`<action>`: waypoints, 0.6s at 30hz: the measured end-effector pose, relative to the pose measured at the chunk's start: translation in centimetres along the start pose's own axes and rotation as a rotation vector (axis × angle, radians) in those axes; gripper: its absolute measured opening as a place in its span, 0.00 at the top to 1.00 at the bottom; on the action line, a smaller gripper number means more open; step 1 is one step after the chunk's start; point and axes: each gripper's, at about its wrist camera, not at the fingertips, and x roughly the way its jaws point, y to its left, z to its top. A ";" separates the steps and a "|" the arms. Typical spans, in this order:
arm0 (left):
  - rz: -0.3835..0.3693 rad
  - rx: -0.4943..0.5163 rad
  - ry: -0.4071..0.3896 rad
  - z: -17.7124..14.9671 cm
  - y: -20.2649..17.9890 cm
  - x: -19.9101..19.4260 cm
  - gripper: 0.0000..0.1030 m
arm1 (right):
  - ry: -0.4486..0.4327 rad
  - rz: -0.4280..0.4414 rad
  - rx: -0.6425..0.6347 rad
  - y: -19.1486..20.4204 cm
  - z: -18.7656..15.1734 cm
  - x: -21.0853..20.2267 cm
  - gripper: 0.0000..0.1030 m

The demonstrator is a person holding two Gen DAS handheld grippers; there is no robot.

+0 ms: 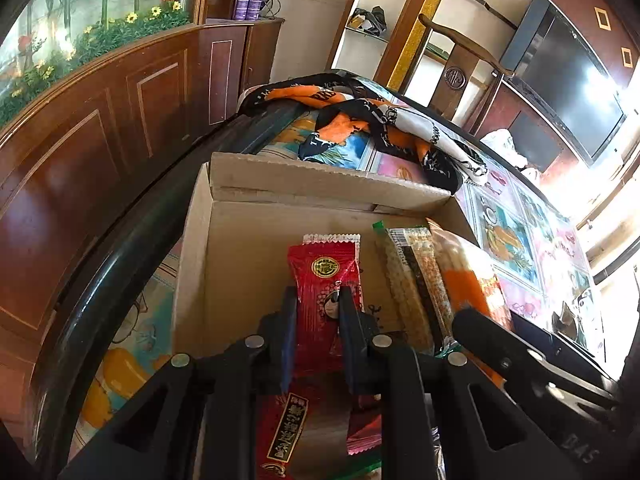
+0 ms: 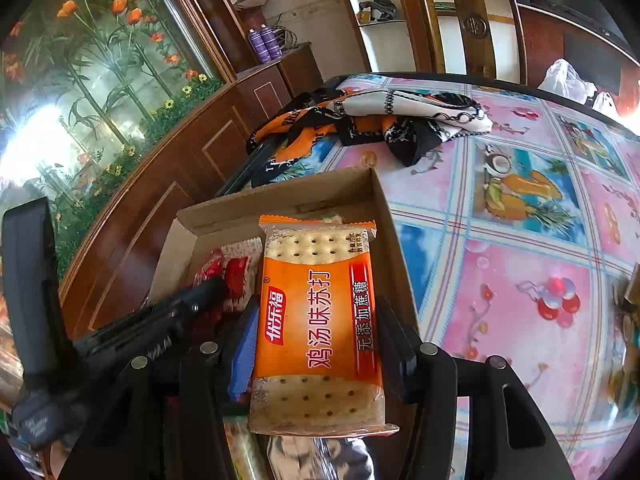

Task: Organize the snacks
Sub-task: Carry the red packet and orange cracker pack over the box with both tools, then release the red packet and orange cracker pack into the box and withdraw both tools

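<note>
Tabletop cardboard box [image 1: 256, 184] — left jaws pinch red packet [image 1: 324, 280], right's straddle cracker pack [image 2: 318, 320].

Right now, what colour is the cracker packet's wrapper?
Orange, on the cracker packet; best in the right wrist view.

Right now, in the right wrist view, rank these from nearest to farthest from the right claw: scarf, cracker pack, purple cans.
1. Cracker pack: between the right claw's fingers, over the box.
2. Scarf: past the box, on the table.
3. Purple cans: on the far cabinet, left.
</note>
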 end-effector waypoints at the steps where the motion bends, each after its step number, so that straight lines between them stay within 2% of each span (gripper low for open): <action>1: 0.000 0.002 0.000 0.0 0.0 0.0 0.83 | 0.001 -0.005 -0.005 0.1 0.1 0.2 0.44; 11: 0.004 0.001 -0.007 0.1 -0.1 0.0 0.81 | 0.018 -0.026 -0.038 0.5 0.0 1.7 0.43; 14: 0.008 -0.002 -0.019 0.1 0.0 -0.2 0.69 | 0.011 -0.025 -0.044 0.5 0.0 1.3 0.42; 16: -0.004 -0.005 -0.035 0.2 0.0 -0.5 0.57 | 0.010 -0.012 -0.034 0.3 0.0 1.0 0.42; 18: -0.015 0.003 -0.049 0.2 -0.2 -0.9 0.56 | 0.000 0.012 -0.020 0.0 -0.2 0.2 0.42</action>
